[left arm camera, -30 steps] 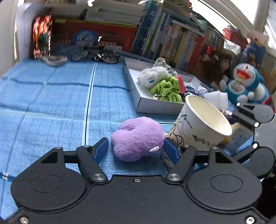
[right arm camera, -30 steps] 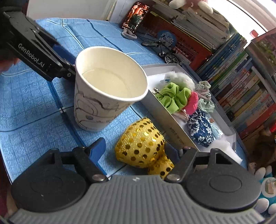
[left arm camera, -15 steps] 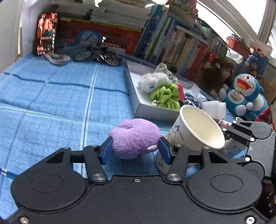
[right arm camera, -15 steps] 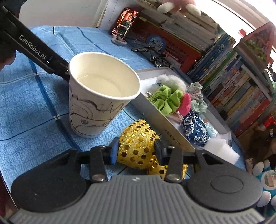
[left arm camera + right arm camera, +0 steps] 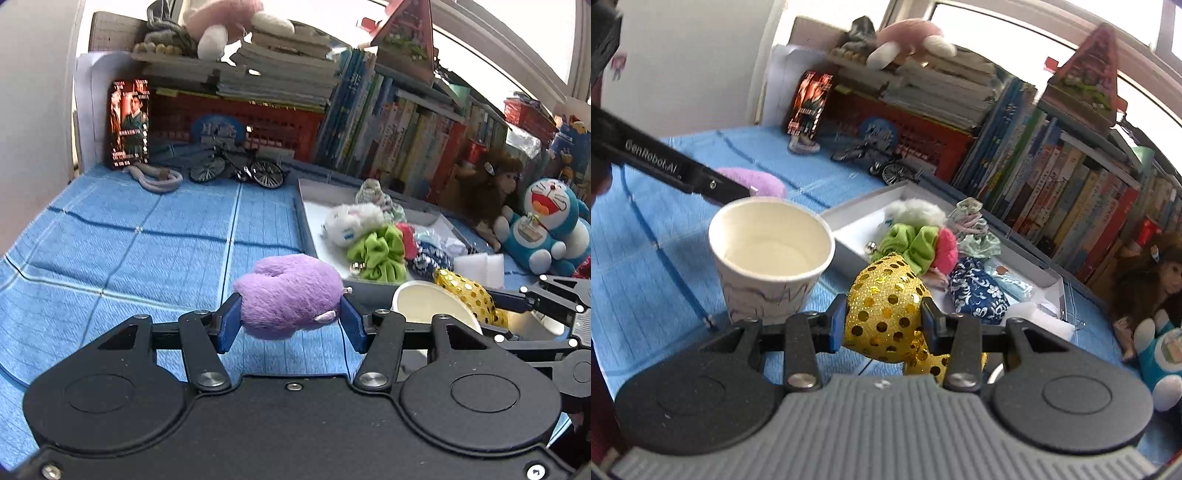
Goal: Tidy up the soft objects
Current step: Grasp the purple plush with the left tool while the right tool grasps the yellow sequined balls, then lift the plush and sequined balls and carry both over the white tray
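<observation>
Now we hold two pieces: left gripper [image 5: 291, 319] clamps purple plush [image 5: 288, 295], right gripper [image 5: 884, 323] clamps gold sequin scrunchie [image 5: 886, 317], both beside paper cup [image 5: 772, 258] near white box's [image 5: 849, 218] front edge. Several scrunchies already boxed; both pieces left to place.

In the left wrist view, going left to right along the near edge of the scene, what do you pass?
Purple plush held in the left gripper → paper cup → gold sequined scrunchie → right gripper's arm.
</observation>
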Demonstrator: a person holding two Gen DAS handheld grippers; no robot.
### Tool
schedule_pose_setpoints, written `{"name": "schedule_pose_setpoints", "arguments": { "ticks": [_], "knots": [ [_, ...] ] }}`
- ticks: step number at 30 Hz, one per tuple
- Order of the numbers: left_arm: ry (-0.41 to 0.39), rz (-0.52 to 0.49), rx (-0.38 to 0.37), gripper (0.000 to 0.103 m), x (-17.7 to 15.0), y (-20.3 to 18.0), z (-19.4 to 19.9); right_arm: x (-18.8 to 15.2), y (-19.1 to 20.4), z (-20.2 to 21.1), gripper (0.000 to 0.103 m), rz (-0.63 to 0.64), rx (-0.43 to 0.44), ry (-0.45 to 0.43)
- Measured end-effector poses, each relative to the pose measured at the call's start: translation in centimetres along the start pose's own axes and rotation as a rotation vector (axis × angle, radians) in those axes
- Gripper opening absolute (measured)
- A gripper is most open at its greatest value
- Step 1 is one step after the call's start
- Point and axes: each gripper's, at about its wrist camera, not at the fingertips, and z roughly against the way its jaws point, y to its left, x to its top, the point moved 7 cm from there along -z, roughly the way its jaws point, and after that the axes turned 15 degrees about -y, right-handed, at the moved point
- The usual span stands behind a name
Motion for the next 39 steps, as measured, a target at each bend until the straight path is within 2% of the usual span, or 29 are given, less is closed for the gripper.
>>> {"name": "schedule_pose_setpoints", "arguments": {
  "ticks": [5, 17, 26, 30, 34, 39],
  "knots": [
    [-0.029, -0.001, 0.003, 0.054, 1.7, -0.5, 0.4, 1.1, -1.2, 0.6, 0.046, -0.094, -0.005, -0.029],
    [-0.058, 0.000, -0.041, 0.054, 5.7, -3.6, 0.1, 4.7, -4.4, 2.5, 0.047, -0.222, -0.023, -0.123],
    [0.001, 0.015, -0.095, 0.054, 8.5, -6.7, -3.2, 6.8, -9.7, 2.8, 0.047, -0.343, -0.086, -0.148],
    [0.041, 0.052, -0.112, 0.054, 9.2, -7.8, -5.6, 6.8, -12.9, 2.2, 0.047, -0.419, -0.127, -0.133],
    [0.055, 0.042, -0.082, 0.054, 9.2, -8.7, -8.3, 5.6, -15.9, 1.3, 0.048, -0.512, -0.167, -0.097],
    [0.091, 0.035, -0.060, 0.054, 8.2, -9.5, -11.3, 3.5, -18.3, -0.1, 0.047, -0.602, -0.171, -0.067]
  ]
}}
